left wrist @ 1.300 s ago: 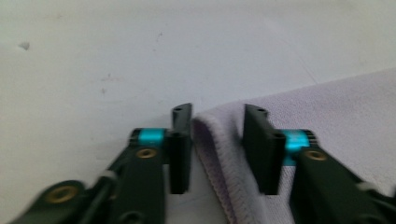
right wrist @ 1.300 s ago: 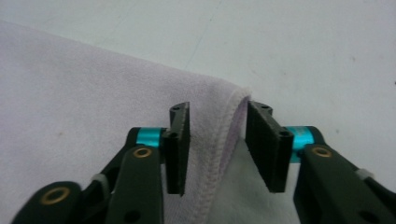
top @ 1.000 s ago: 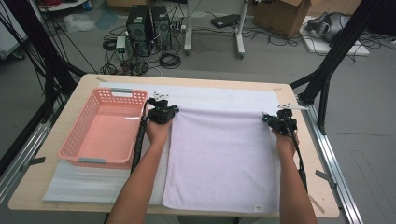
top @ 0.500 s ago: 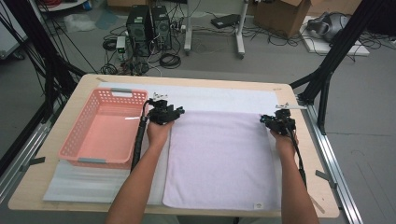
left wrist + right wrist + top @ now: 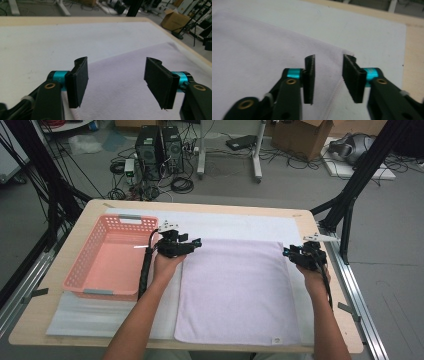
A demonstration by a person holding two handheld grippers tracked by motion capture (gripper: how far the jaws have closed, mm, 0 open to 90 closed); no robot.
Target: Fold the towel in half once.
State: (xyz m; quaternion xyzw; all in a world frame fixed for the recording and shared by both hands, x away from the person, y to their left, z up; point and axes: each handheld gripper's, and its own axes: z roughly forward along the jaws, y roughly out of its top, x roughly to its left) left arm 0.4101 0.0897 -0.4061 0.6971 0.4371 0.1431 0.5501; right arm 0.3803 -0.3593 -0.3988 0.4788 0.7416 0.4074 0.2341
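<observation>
Towel (image 5: 235, 290) flat between left gripper (image 5: 196, 243), right gripper (image 5: 286, 252)

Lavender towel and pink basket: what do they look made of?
The lavender rectangular towel looks like soft terry cloth: matte, faintly napped, with a stitched hem at its corner in the right gripper view. The pink rectangular basket looks like moulded plastic: smooth, slightly glossy, with perforated lattice walls.

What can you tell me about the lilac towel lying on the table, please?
The towel is pale lilac terry-looking cloth, spread flat as a rectangle on a white sheet over the table. Stitched hems run along its edges and a small tag sits near its front right corner. The left claw and right claw stand open at its two far corners, which lie flat, ungripped.
</observation>
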